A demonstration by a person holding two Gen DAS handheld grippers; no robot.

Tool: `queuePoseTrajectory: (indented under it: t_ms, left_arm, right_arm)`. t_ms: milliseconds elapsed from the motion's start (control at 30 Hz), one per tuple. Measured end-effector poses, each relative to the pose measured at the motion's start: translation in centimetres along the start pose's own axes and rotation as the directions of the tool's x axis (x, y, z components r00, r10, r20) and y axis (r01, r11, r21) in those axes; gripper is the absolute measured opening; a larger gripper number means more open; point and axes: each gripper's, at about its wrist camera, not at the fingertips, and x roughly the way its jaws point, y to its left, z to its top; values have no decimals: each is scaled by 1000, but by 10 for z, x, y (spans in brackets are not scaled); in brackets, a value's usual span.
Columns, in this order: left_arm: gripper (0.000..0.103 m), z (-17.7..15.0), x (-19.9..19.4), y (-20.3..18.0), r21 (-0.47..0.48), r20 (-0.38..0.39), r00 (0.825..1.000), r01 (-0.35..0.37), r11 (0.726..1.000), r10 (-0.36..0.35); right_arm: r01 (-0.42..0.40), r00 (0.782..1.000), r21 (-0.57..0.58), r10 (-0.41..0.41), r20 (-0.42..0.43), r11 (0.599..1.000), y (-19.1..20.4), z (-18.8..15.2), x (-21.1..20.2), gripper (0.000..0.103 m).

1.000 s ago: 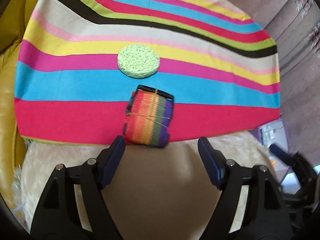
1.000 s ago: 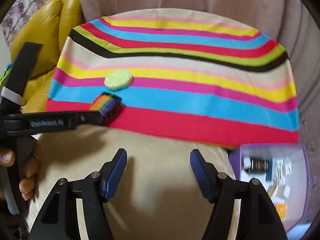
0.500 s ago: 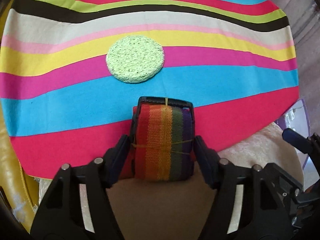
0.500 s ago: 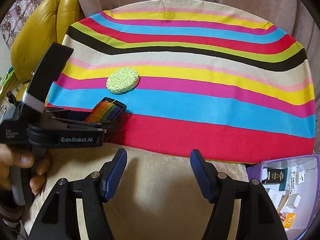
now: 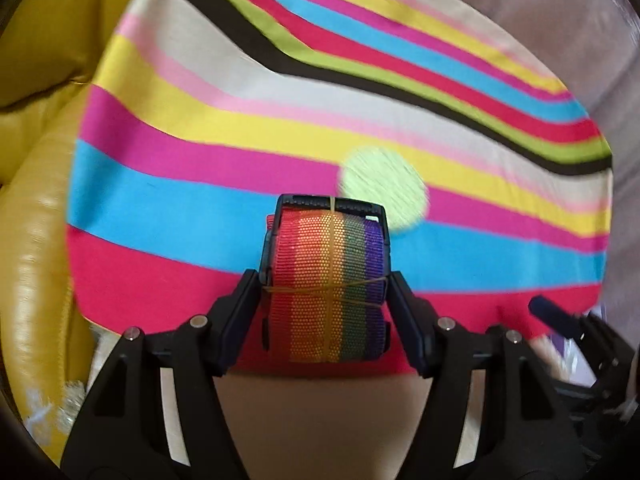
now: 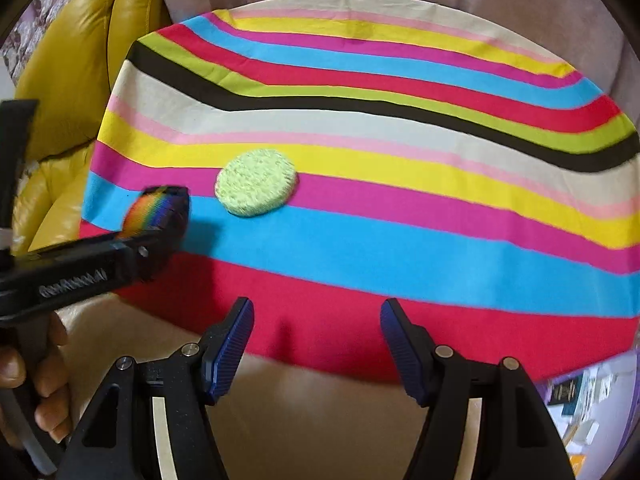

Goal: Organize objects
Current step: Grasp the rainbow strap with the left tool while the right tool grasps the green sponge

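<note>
A: What lay at the far left?

B: A yellow leather cushion (image 6: 60, 80) bordered the striped cloth (image 6: 400, 240) that covered the surface.

A: State of the left claw (image 5: 326, 296)?

B: It was closed on the rainbow strap roll (image 5: 328, 280), both pads pressed against the roll's sides. In the right wrist view the roll (image 6: 150, 210) was held over the cloth's left edge; whether it touched the cloth could not be told.

A: And to its right?

B: The round green sponge (image 6: 256, 186) lay flat on the cloth, just beside the roll.

A: The right claw (image 6: 316, 344)?

B: Wide open, holding nothing, above the near red stripe. A purple box (image 6: 592, 408) sat at far right.
</note>
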Motion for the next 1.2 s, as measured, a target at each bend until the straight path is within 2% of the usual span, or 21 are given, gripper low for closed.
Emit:
queuePoseTrajectory:
  t_ms: [133,400,667,1067,1200]
  left_arm:
    - [68,14,-7,28,-78,61,997,-41,996,46]
    - [68,15,-3,54,-172,108,994,-13,985,32]
    - [68,10,-5,57,-206,133,991,16,978,12]
    - [68,12,6,57,-213,124,992,31,977,-4]
    - [68,11,7,58,-220,133,991,35,975,-6]
  right_arm:
    - [1,1000,-45,-1,-6,999,19,19,19,67]
    - [15,999,-97,-17,-27,995,46,46,53,67]
    - [6,999,-116,-10,-32,993,60,68,79,67]
    - [33,999,-120,-34,-7,992,64,81,85,73]
    - [56,998,-123,-57,1,991,68,88,92,81]
